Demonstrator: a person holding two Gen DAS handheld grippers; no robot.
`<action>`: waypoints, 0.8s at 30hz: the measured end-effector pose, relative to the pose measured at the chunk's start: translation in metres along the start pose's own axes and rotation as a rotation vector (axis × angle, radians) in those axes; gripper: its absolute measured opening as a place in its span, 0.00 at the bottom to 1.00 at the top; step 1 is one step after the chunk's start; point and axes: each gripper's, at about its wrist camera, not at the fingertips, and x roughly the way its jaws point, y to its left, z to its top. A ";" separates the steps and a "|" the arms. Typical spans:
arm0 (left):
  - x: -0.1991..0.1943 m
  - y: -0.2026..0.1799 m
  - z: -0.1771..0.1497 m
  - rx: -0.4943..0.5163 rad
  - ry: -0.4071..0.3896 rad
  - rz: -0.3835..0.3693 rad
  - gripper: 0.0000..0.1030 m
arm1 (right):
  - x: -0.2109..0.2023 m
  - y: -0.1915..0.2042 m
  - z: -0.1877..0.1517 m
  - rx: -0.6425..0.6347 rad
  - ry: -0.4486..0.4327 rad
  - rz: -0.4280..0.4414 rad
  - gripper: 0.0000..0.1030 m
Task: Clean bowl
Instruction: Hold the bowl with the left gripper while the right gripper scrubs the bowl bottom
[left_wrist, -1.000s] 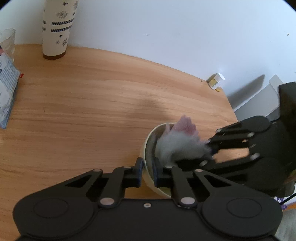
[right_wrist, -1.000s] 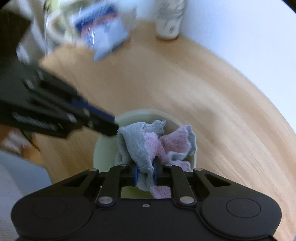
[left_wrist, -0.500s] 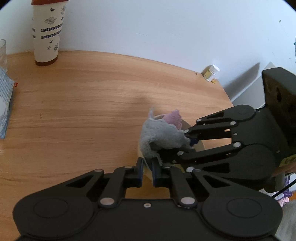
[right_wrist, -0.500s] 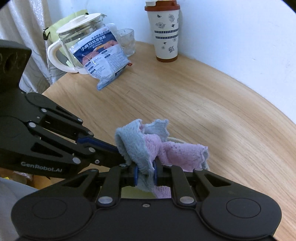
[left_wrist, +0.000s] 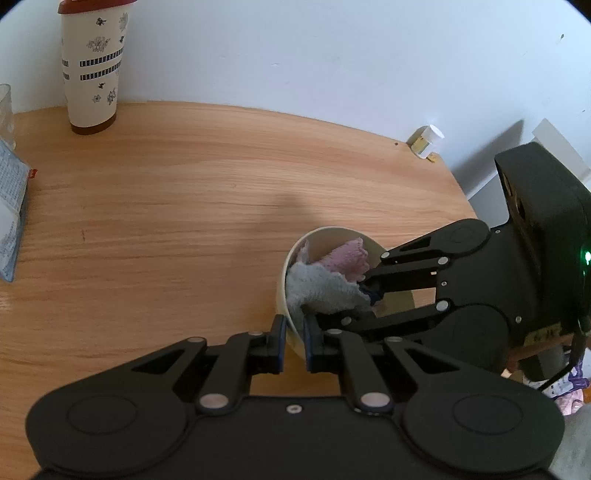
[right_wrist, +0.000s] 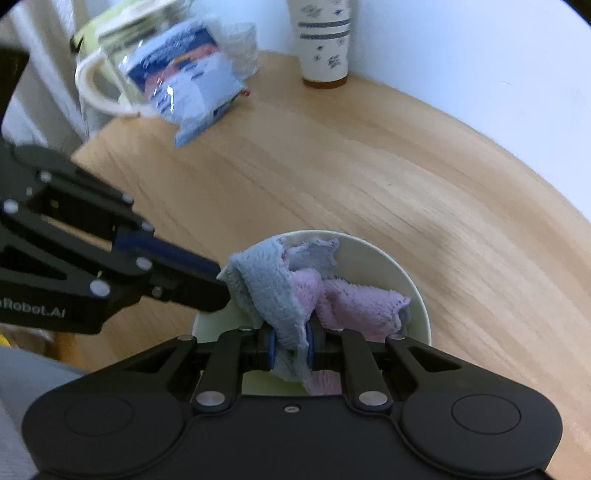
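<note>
Wiping stage, mid-task by my reading. Left to right in the left wrist view: a lidded patterned cup (left_wrist: 94, 68) stands at the far wall, well apart from the work; a blue printed packet (left_wrist: 11, 218) lies at the left edge of the wooden worktop (left_wrist: 184, 206). Bare wood sits between these and the bowl.

Left hand-held gripper (left_wrist: 294, 341): jaws closed on the near rim of the cream bowl (left_wrist: 295, 254), one pad outside the wall, one inside. The bowl sits near the right end of the worktop and looks tipped toward the camera, though I cannot tell whether its base is lifted.

Right hand-held gripper (right_wrist: 290, 347): jaws clamped on a bunched terry cloth (right_wrist: 295, 291), grey-blue on one face and pink on the other. The free part of the cloth lies inside the bowl, against its inner wall and floor. The right wrist view is motion-blurred at the edges.

Status, judged from this alone: bowl secured, cloth in contact with the interior, so cleaning is in hand. No residue or liquid is visible in the exposed inner wall, but the cloth hides most of the floor, so cleanliness cannot be confirmed. Left to do: finish the interior sweep, withdraw the cloth, set the bowl flat and release.

A small white-capped bottle (left_wrist: 426, 140) lies at the far right by the wall, clear of the work.
</note>
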 end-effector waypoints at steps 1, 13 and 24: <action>0.000 -0.002 0.001 0.003 0.002 0.007 0.09 | 0.001 0.001 0.001 -0.014 0.023 -0.011 0.16; 0.002 -0.005 0.001 0.003 0.013 0.005 0.09 | -0.039 0.007 0.010 -0.060 -0.036 -0.131 0.16; 0.003 -0.006 0.002 0.026 0.019 -0.003 0.11 | -0.003 0.000 0.005 -0.014 0.026 -0.129 0.16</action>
